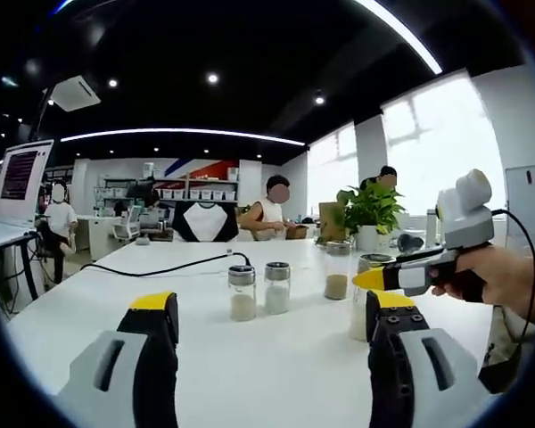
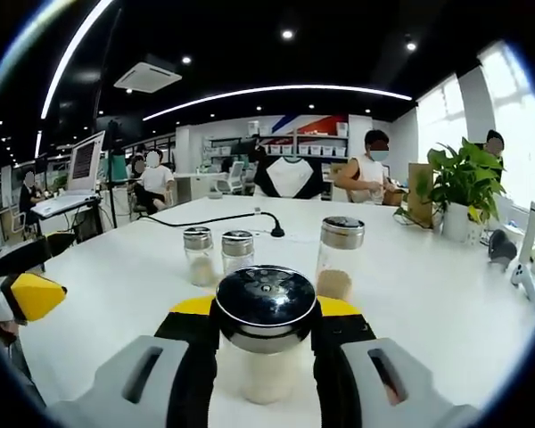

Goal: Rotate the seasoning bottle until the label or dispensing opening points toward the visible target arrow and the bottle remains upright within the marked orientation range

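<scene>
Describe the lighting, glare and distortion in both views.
Left gripper view: the windows at right blow out to white, the ceiling stays dark, and the fisheye bends the ceiling light strip. Right gripper view: the bottle's lid between the jaws looms large and mirrors ceiling lights; the table is evenly lit with soft shadows, and straight edges curve toward the rim.
</scene>
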Available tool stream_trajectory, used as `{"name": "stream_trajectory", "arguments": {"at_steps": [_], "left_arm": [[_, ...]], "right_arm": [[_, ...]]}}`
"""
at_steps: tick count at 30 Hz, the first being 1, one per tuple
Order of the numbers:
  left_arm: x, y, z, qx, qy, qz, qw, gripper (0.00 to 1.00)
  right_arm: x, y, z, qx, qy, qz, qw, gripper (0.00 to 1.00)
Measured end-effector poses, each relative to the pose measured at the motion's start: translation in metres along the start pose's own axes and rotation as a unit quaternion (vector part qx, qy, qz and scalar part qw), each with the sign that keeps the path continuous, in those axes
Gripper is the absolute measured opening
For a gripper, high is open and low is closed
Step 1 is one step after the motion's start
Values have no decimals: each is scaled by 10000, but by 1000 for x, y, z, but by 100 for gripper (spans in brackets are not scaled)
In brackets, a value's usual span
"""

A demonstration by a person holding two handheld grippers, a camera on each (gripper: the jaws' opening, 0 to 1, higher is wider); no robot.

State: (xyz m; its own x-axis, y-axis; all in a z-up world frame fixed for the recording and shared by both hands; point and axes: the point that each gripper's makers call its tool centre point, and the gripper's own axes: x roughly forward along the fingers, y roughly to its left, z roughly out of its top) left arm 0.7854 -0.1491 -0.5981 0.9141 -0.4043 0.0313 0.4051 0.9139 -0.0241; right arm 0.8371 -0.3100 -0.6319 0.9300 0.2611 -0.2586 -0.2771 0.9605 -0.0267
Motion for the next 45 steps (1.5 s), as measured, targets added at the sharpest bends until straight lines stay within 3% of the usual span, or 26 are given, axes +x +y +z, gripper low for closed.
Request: {"name": "stream_trajectory", "arguments": {"at_steps": [2, 29, 45], "left_arm": [[0, 0, 2, 39, -36, 39, 10000, 100], [-5, 7, 1, -105, -35, 51, 9999, 100], [-4, 4, -1, -213, -6, 13, 9998, 99]], "right_arm": [[0, 0, 0, 0, 0, 11, 10000, 39], [0, -4, 3, -53, -12, 272, 9996, 39], [0, -2, 4, -183, -39, 839, 9963, 39]]}}
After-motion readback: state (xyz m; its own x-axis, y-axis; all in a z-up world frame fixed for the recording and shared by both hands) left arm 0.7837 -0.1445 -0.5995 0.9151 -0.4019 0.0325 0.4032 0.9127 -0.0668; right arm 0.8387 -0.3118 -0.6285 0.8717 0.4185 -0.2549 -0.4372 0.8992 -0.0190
